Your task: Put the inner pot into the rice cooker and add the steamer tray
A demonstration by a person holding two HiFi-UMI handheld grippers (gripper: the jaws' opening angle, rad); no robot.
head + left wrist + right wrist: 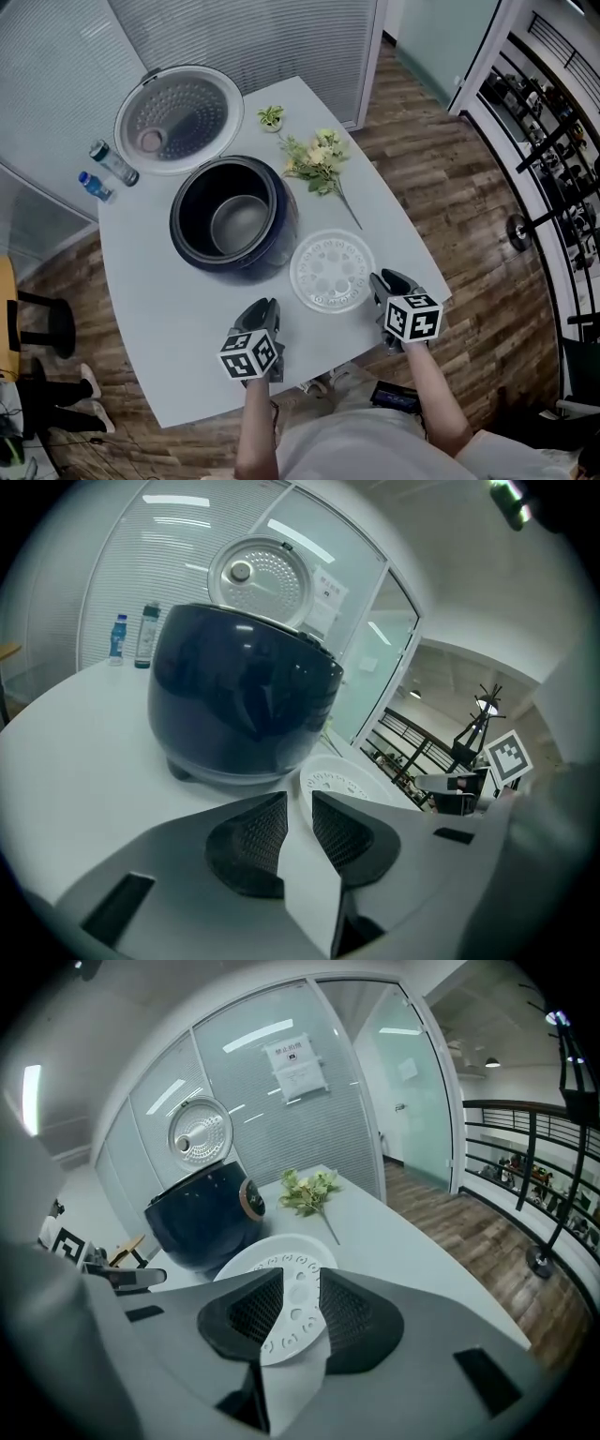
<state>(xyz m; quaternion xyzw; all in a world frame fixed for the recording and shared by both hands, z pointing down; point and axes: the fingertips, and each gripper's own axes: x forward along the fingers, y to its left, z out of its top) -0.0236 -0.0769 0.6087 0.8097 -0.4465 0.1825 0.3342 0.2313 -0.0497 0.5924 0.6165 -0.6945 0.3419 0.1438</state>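
Observation:
The dark blue rice cooker (230, 220) stands mid-table with its lid (178, 117) swung open at the back, and a grey inner pot (241, 223) sits inside it. A white perforated steamer tray (331, 270) lies flat on the table just right of the cooker. My left gripper (267, 307) hovers near the table's front edge, left of the tray, open and empty. My right gripper (386, 280) is at the tray's right rim, also open with nothing between its fingers. The right gripper view looks across the tray (281, 1269) toward the cooker (202, 1218); the left gripper view faces the cooker (244, 700).
A spray of artificial flowers (317, 161) and a tiny potted plant (271, 116) lie behind the tray. Two small bottles (108, 169) stand at the table's left edge. The grey table (178, 337) ends close in front of both grippers, and a glass partition stands behind it.

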